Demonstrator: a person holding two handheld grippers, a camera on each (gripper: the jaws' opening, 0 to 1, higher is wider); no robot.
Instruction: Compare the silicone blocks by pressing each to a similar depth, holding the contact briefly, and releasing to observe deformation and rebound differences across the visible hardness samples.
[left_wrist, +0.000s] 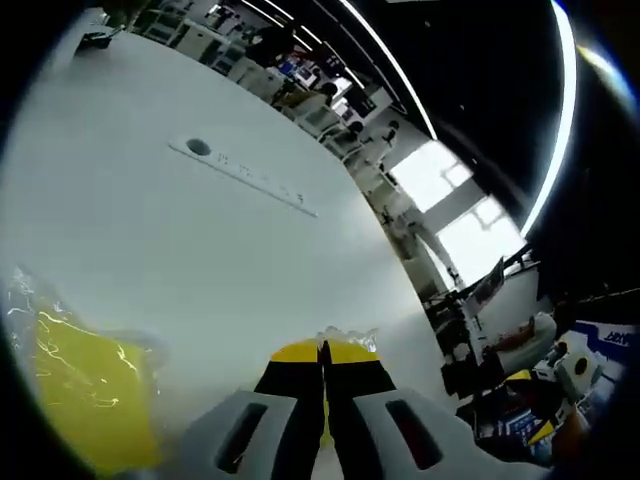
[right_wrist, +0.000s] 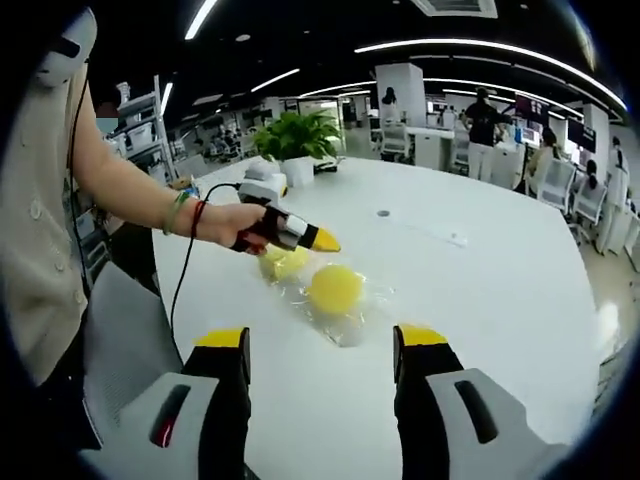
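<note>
- Left hand-held gripper (left_wrist: 323, 352), black and white with yellow tips: in the left gripper view its jaws stood closed together, tips meeting, nothing visibly between them. In the right gripper view the same tool (right_wrist: 322, 240) was held in a person's hand (right_wrist: 232, 224), its closed tips pointing out over the tabletop.
- Right hand-held gripper (right_wrist: 323, 338), same build: jaws wide apart, holding nothing, raised above the near part of the tabletop.
- Round yellow silicone block in a clear plastic wrapper (right_wrist: 335, 289): lay on the tabletop ahead of the right hand-held gripper, between the lines of its open jaws but well apart from them. It lay just below and beside the left hand-held gripper's tips; whether they touched it cannot be told.
- Second yellow silicone block, paler, also wrapped (right_wrist: 284, 262): lay touching or just beside the first, directly under the left hand-held gripper's body.
- Yellow wrapped block seen close in the left gripper view (left_wrist: 85, 385): sat at the lower left of that view, beside the closed jaws; crinkled clear plastic (left_wrist: 348, 336) showed just past the tips.
- Large white round tabletop (right_wrist: 480, 290): carried the blocks; a small dark round port (left_wrist: 198, 147) sat in it well apart from them.
- Green potted plant in a white pot (right_wrist: 298, 140): stood at the far edge of the tabletop.
</note>
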